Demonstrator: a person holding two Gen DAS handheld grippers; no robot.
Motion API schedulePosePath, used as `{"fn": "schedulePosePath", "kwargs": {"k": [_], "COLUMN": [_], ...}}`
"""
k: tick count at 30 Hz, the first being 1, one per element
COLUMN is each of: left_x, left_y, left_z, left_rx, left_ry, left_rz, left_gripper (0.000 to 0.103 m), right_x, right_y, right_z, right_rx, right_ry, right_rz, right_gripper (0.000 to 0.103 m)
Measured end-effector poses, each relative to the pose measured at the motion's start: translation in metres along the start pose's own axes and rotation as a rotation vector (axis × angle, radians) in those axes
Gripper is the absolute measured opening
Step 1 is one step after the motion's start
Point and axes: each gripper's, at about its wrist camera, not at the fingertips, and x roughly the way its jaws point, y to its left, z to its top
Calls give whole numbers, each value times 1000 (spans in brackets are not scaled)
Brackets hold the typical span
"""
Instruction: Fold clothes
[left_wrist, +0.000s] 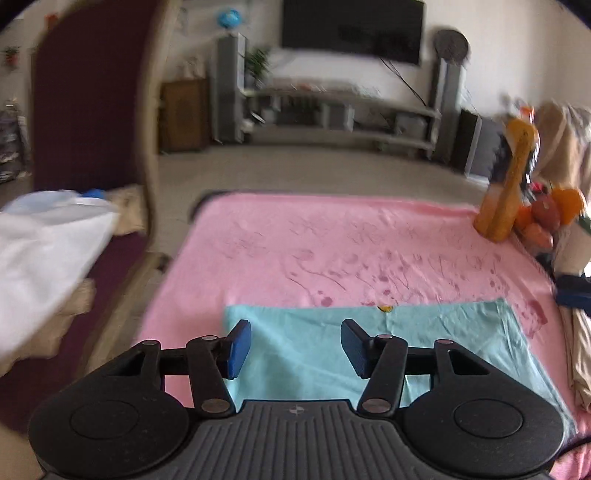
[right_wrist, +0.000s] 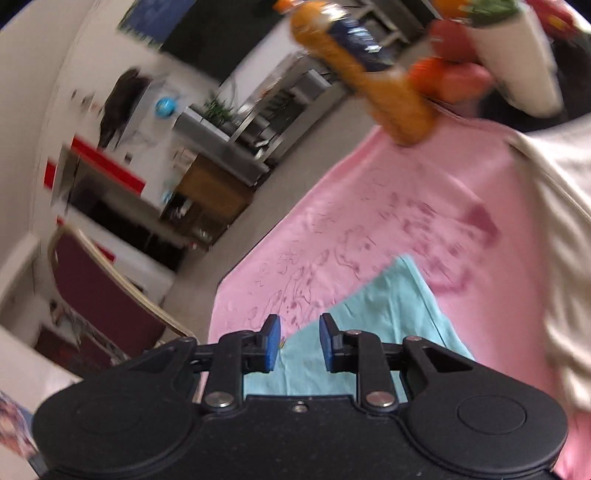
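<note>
Under both tongs, a light blue cloth (left_wrist: 424, 343) is lying flat on a pink sheet (left_wrist: 332, 240), looking like a neat shape with straight edges. The left tongs (left_wrist: 295, 349) are hanging above it with the blue pads (left_wrist: 238, 349) wide apart, and nothing is sitting between them. The right tongs (right_wrist: 298, 341) are tipping sideways over the cloth's edge with a smaller gap, also gripping nothing. Far ahead of the tongs, an orange bottle (left_wrist: 506, 184) and some fruit (left_wrist: 550, 214) are sitting at the sheet's corner. The blue cloth is looking folded at least once already. It may be needing one more fold, or the white clothes (left_wrist: 48, 258) off to the left may be waiting next.
</note>
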Motion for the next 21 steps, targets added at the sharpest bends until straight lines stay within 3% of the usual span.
{"fn": "schedulePosePath", "kwargs": {"k": [1, 2, 4, 7, 11, 14, 15, 17, 21], "left_x": [17, 34, 64, 88, 110, 130, 130, 131, 132], "left_y": [0, -1, -1, 2, 16, 34, 35, 37, 49], "left_z": [0, 0, -3, -5, 6, 6, 7, 9, 10], "left_rx": [6, 12, 16, 12, -23, -89, -91, -95, -149], "left_ry": [37, 75, 143, 149, 115, 119, 116, 109, 97], "left_rz": [-10, -19, -23, 7, 79, 141, 149, 171, 281], "left_gripper": [47, 30, 10, 11, 19, 21, 21, 21, 23], "right_x": [12, 25, 47, 72, 103, 117, 119, 118, 101], "right_y": [-4, -10, -24, -43, -52, -67, -74, -95, -133], "right_z": [3, 5, 8, 6, 7, 6, 6, 9, 13], "right_rx": [2, 8, 49, 124, 153, 189, 201, 257, 414], "right_ry": [10, 19, 39, 68, 127, 143, 140, 116, -13], "right_rz": [-15, -30, -57, -51, 58, 48, 26, 6, 13], "right_gripper": [23, 23, 20, 20, 20, 20, 16, 0, 0]}}
